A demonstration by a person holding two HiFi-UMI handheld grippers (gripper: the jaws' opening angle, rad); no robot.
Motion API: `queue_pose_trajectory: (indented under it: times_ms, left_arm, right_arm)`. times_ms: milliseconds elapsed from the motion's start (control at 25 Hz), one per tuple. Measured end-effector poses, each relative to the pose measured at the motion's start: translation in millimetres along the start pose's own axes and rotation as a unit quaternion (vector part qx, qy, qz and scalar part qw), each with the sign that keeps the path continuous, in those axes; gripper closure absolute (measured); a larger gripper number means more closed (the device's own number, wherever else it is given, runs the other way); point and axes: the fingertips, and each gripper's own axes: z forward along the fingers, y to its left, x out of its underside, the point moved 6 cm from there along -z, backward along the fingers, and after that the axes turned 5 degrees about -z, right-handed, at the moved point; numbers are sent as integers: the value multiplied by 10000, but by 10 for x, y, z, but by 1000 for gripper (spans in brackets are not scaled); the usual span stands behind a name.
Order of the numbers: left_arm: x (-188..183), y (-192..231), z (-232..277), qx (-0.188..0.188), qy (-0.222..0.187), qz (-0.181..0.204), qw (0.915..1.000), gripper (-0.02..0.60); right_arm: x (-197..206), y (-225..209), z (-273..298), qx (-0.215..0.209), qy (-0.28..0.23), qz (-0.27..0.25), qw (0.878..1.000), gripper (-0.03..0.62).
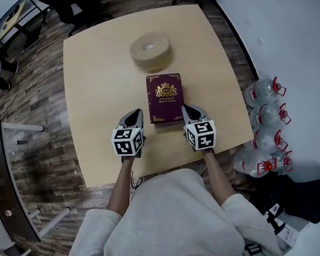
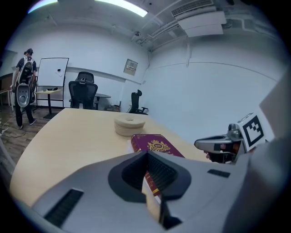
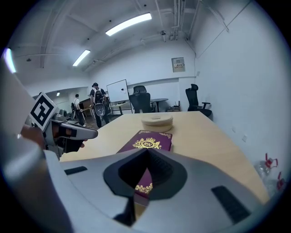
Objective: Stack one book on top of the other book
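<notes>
Nearest is the grey shirt (image 1: 173, 223). Just past it, my left gripper (image 1: 135, 116) sits at the book's 7 o'clock and my right gripper (image 1: 190, 111) at its 5, both clenched on nothing. The maroon book (image 1: 165, 96), with a gold crest and corner scrollwork, lies mid-table (image 1: 89, 75). Its long axis runs 12 to 6, title head toward 12, where a tan roll (image 1: 150, 51) sits.

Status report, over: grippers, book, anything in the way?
Left gripper, right gripper shut, empty. Maroon book flat on table, near end between them. Tan roll beyond, apart.
</notes>
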Motion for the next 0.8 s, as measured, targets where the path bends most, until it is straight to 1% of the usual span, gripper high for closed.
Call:
queue_pose_trajectory:
  times_ms: [240, 480, 800]
  left_arm:
    - [11, 5, -148, -16, -78, 82, 9999, 571]
    - [6, 80, -327, -121, -138, 215, 9996, 571]
    - [19, 254, -612, -335, -344, 59, 9988, 571]
  right_arm:
    - [-52, 83, -129, -112, -146, -125, 9998, 589]
    - [-155, 141, -231, -143, -353, -243, 9990, 591]
    - [-228, 287, -249, -280, -455, -437, 9976, 591]
